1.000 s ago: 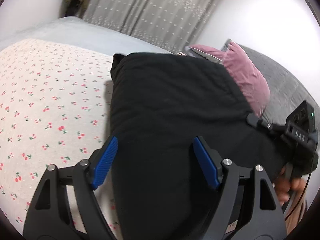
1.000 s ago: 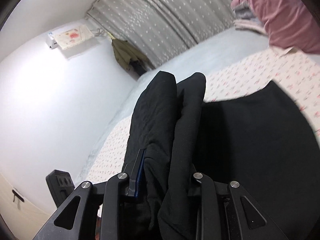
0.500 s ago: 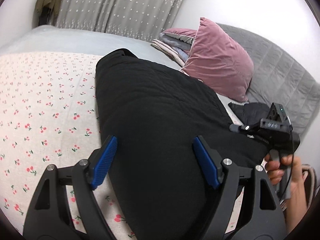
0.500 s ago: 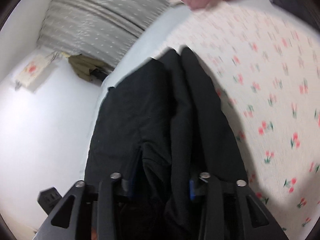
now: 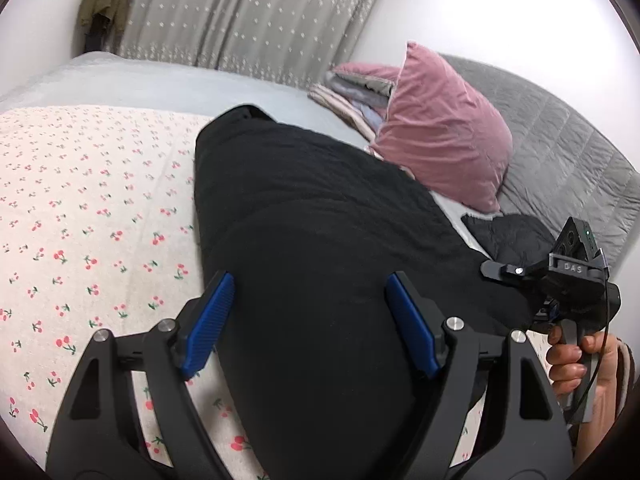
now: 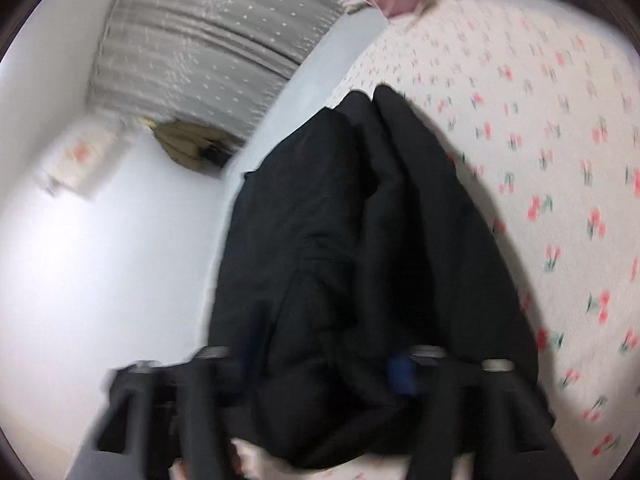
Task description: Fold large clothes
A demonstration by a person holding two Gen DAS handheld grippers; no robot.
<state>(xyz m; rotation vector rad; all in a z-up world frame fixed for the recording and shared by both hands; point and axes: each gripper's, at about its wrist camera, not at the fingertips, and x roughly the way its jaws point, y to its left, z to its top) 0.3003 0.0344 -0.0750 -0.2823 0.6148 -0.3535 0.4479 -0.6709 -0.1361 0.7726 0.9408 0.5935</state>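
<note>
Left gripper (image 5: 308, 324) jaws were spread wide, blue pads (image 5: 208, 326) clear of the cloth, nothing pinched; black garment (image 5: 320, 240) lay under and between them, running up toward 12 o'clock across the cherry-print sheet (image 5: 80, 220). Right gripper (image 6: 320, 364) frame was blurred; jaws sat partly apart with a thick bunch of the black garment between them; they had just been closing a little; can't tell whether the pads actually pressed the fabric. In the left wrist view the right gripper sat at 4 o'clock at the garment's edge, a hand (image 5: 572, 360) around its handle. Outward: pink velvet pillow (image 5: 440, 148) at 1 o'clock, just beside the garment's far end; folded blankets (image 5: 352, 96) behind it; grey quilted headboard (image 5: 560, 152) at 2 o'clock; another dark item (image 5: 508, 236) at its foot; grey dotted curtain (image 5: 248, 16) at 12; olive jacket (image 5: 108, 0) hanging at 11.
</note>
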